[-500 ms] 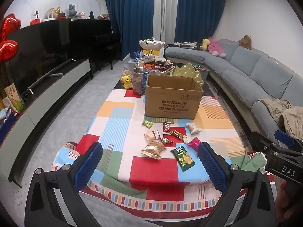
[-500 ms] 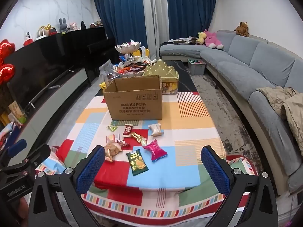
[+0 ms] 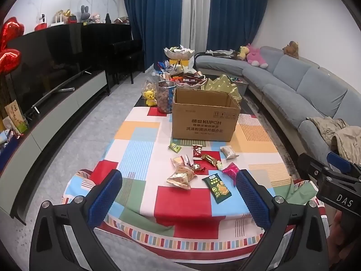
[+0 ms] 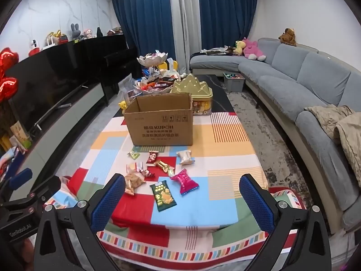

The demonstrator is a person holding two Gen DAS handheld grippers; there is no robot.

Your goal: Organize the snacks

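— What differs from half a second ago?
— Almost nothing; your left tool (image 3: pixel 179 196) and right tool (image 4: pixel 181 199) stay released.
— The snacks (image 4: pixel 158 171)?
— Mid-bench, beyond both tools, before the cardboard box (image 4: pixel 160 124).

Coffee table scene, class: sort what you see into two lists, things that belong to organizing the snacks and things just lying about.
Belongs to the job:
cardboard box, open
green packet
pink packet
white packet
gold candy
left gripper and right gripper, both open and empty

Just lying about:
sofa
pink plush toy
television
red balloons
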